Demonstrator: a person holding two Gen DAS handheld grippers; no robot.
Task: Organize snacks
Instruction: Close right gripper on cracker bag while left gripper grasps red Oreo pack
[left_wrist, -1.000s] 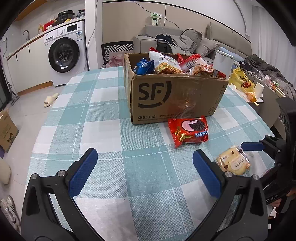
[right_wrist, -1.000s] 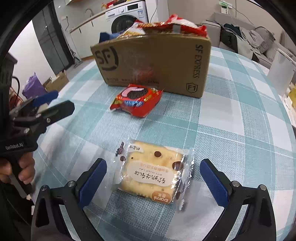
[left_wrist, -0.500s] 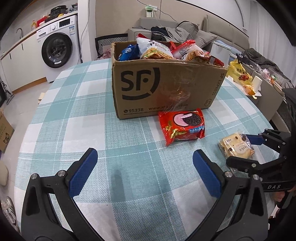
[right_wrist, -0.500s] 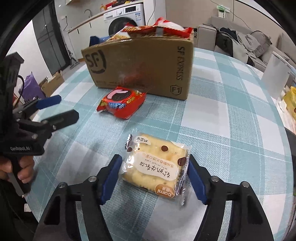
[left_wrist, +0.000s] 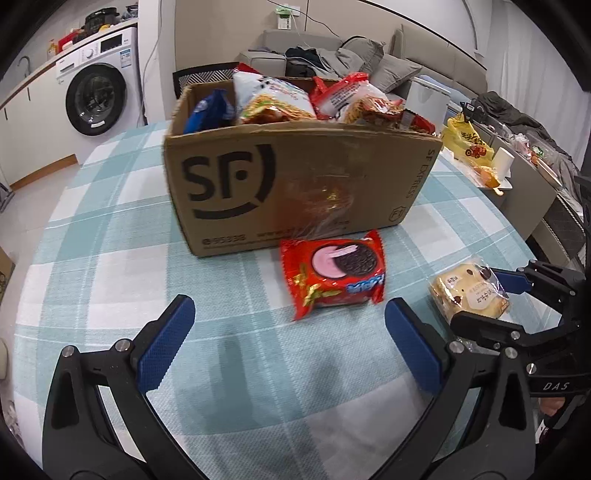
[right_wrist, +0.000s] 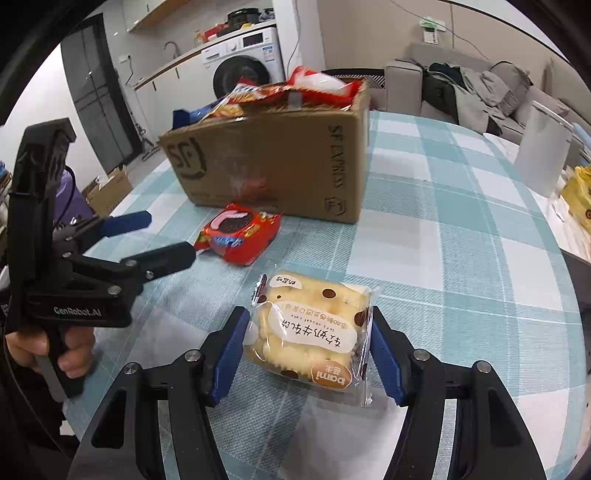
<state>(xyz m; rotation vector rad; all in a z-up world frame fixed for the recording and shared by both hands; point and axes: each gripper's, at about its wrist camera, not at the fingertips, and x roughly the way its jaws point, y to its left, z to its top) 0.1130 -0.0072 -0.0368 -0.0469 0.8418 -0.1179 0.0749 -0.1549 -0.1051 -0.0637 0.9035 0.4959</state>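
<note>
Here the nougat cake packet (right_wrist: 310, 332), near the table's (right_wrist: 461, 236) front edge, is clamped in the right gripper (right_wrist: 308, 354), whose jaws have just been closing. The left gripper (left_wrist: 288, 339) is spread, empty, before the red Oreo packet (left_wrist: 332, 273). A straight lift clear of the cardboard box (right_wrist: 280, 162) rim is advised.

A round table (left_wrist: 92, 236) under a teal-and-white checked cloth fills the foreground. Beyond its far edge a grey sofa (left_wrist: 424, 55) heaped with cushions and dark clothes runs along a beige panelled wall (left_wrist: 221, 33). At the far left a white washing machine (left_wrist: 96, 96) sits under a countertop beside white cabinets, on a pale tiled floor (left_wrist: 22, 192).
</note>
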